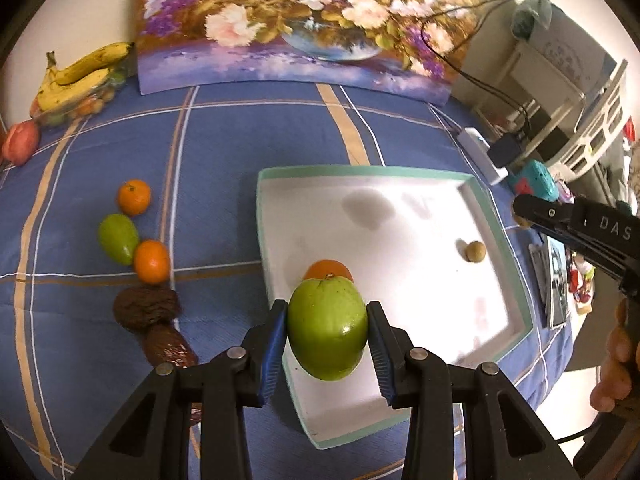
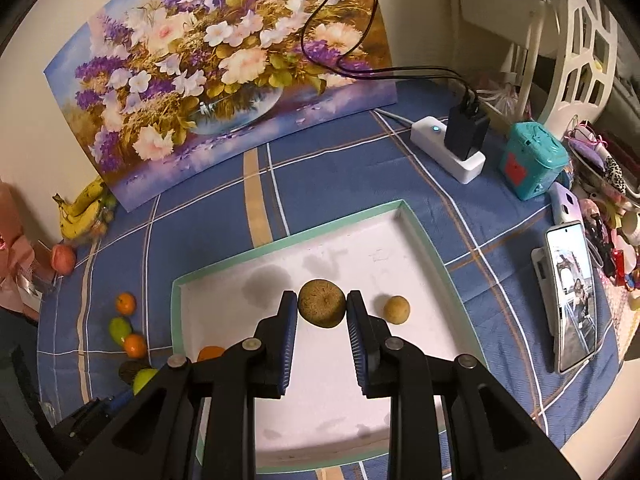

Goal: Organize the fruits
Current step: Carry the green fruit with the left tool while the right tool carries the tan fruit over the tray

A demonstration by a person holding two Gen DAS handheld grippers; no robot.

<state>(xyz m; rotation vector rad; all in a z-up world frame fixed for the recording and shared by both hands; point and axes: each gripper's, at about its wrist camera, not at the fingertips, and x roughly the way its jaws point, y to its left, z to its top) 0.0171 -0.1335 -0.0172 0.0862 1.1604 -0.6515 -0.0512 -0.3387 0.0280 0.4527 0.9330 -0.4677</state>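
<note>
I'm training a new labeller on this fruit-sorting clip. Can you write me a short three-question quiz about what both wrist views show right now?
1. True or false: the left gripper is shut on a green fruit.
2. What does the right gripper hold between its fingers?
A. an orange
B. a brown round fruit
C. a banana
3. Fill in: loose inside the white tray lie a small tan fruit and an ______.

Key
1. True.
2. B.
3. orange, just behind the held green fruit in the left wrist view.
</note>
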